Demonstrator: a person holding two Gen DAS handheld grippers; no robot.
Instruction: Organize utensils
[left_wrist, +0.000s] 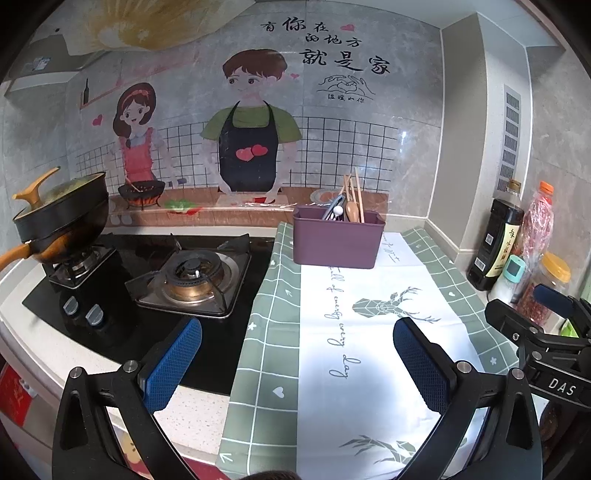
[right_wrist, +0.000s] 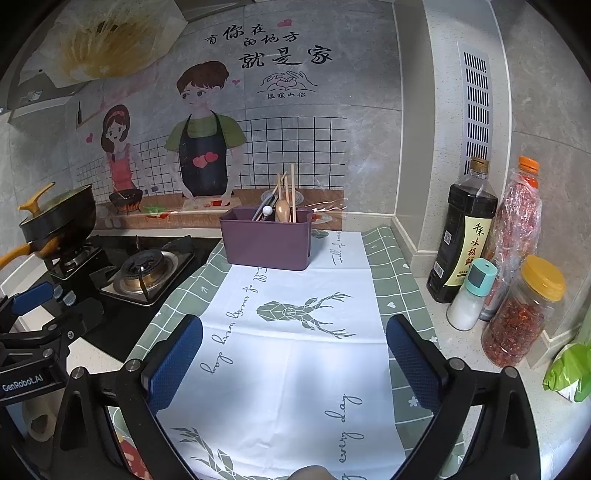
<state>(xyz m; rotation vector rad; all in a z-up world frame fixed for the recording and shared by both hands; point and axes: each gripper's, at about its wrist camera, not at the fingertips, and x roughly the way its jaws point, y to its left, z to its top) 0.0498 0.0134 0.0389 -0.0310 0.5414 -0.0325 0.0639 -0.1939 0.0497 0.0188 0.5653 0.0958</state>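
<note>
Both grippers, left (left_wrist: 297, 363) and right (right_wrist: 294, 360): fingers wide apart, empty. Utensils (right_wrist: 282, 206) in purple bin (right_wrist: 267, 243) at bench's back edge looked light, stiff; pinch upright handles.

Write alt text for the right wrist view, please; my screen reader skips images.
A purple bin holding chopsticks and a wooden spoon stands at the far end of a deer-print cloth. The open right gripper frames the cloth, with a stove left and bottles right.
</note>
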